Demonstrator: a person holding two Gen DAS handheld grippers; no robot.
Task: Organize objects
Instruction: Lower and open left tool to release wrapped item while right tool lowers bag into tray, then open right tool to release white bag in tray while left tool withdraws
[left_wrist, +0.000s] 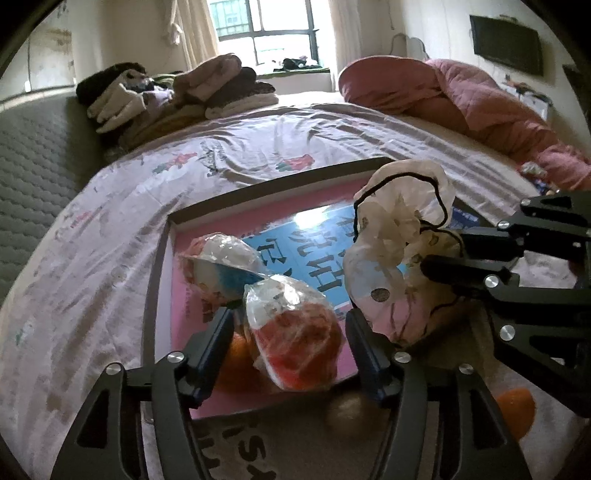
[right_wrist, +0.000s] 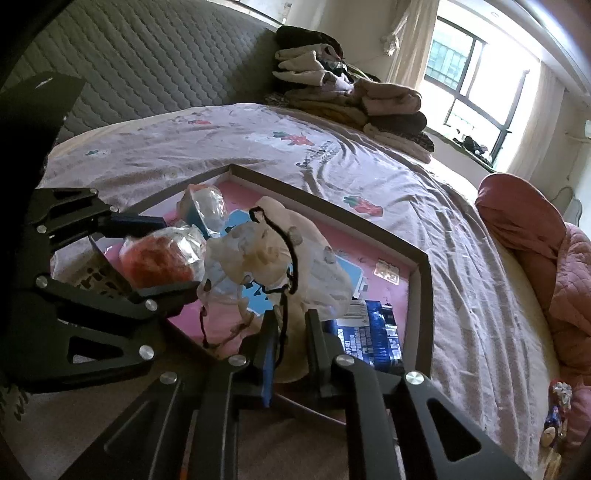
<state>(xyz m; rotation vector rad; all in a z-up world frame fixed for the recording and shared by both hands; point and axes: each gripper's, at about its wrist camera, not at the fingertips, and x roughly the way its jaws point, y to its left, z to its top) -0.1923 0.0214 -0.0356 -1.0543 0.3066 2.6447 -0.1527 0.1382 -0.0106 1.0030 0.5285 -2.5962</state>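
A shallow box tray (left_wrist: 258, 184) (right_wrist: 332, 210) with a pink and blue printed floor lies on the bed. My left gripper (left_wrist: 290, 317) (right_wrist: 162, 254) stands open around a clear-wrapped orange-red snack pack (left_wrist: 295, 339) (right_wrist: 159, 262), with small gaps at the pads. Behind it lies a second wrapped pack (left_wrist: 221, 266) (right_wrist: 203, 203), blue and white. My right gripper (right_wrist: 291, 317) (left_wrist: 424, 266) is shut on a crumpled white bag with a black cord (left_wrist: 399, 229) (right_wrist: 280, 251), held up over the tray's near right part.
An orange (left_wrist: 236, 362) sits under the left fingers, another orange (left_wrist: 517, 410) lies off the tray. A blue packet (right_wrist: 376, 332) is in the tray. Folded clothes (left_wrist: 177, 88) and a pink quilt (left_wrist: 480, 103) fill the bed's far side. A grey headboard (right_wrist: 147, 55) stands on the left.
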